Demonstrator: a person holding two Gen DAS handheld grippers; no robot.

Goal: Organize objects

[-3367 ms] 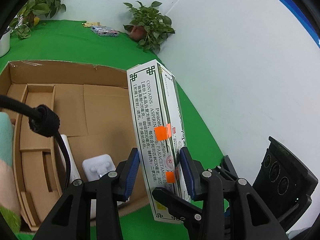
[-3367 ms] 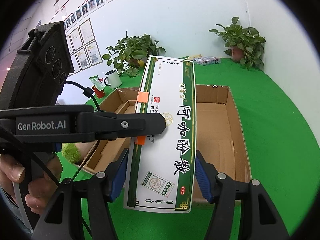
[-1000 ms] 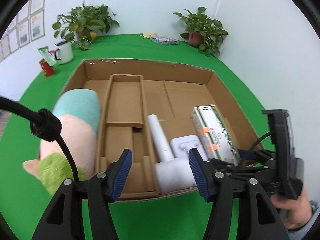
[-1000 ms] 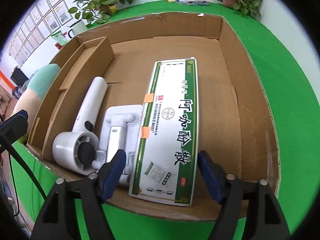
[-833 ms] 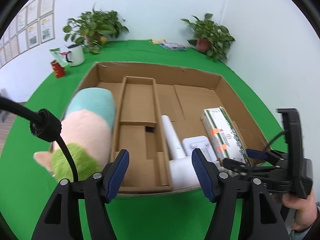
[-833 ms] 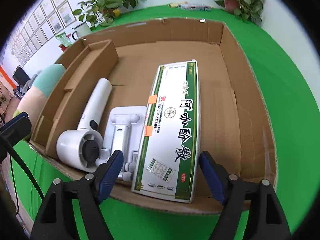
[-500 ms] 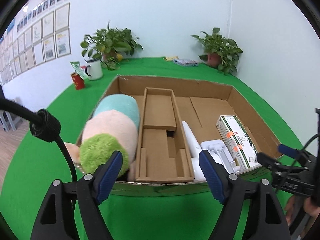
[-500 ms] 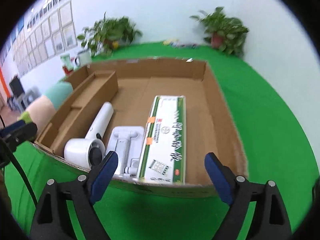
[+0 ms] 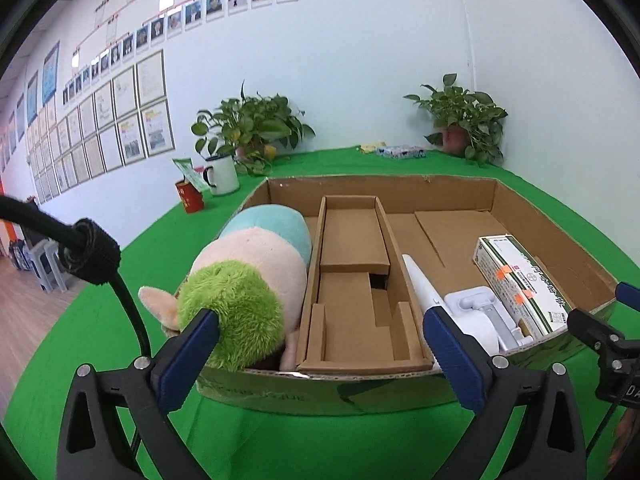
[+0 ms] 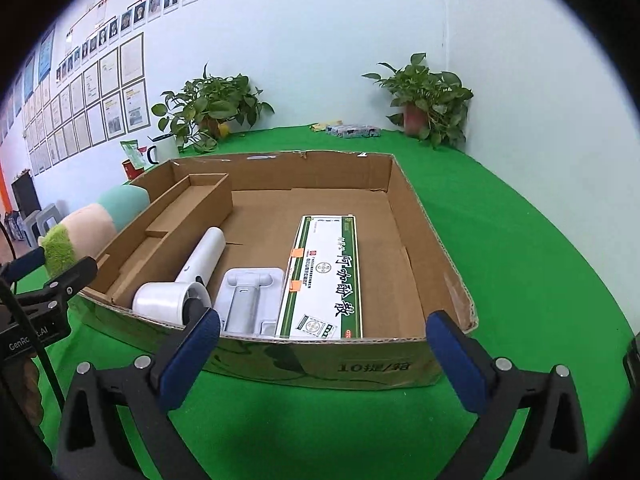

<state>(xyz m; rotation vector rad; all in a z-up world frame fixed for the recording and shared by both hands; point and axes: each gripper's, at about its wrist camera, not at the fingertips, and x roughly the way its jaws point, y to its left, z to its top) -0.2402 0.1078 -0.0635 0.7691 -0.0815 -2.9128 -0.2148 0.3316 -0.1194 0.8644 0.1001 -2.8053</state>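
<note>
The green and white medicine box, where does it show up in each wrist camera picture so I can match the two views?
Left wrist: the medicine box lies at right, in the cardboard box's right section.
Right wrist: the medicine box lies near centre, just right of the white stand.
Shared landmark: the white hair dryer, left of the stand.

The box is matt brown corrugated cardboard. The toy is fuzzy plush cloth. The dryer is smooth white plastic. The carton is glossy printed paper. The bench wears matt green felt-like cloth.
</note>
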